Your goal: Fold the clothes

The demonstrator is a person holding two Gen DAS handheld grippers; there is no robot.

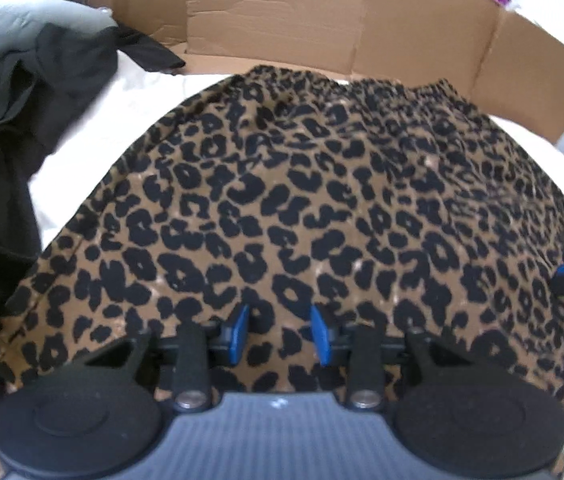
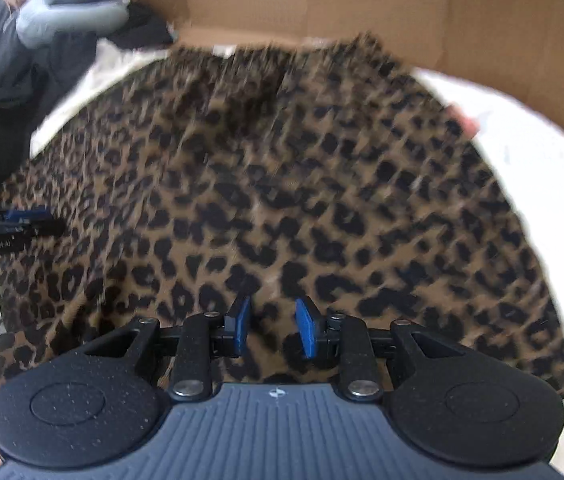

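Both grippers part-open, seemingly empty, above leopard-print garment

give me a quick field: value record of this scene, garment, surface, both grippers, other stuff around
garment: leopard-print garment, spread flat, gathered band at far edge
surface: white sheet
left gripper: over the near part of the garment, jaws apart, nothing gripped
right gripper: over the near part too, jaws apart, nothing gripped
backdrop: cardboard sheet standing behind the garment
other clothes: dark clothes pile to the left, with a grey garment on top
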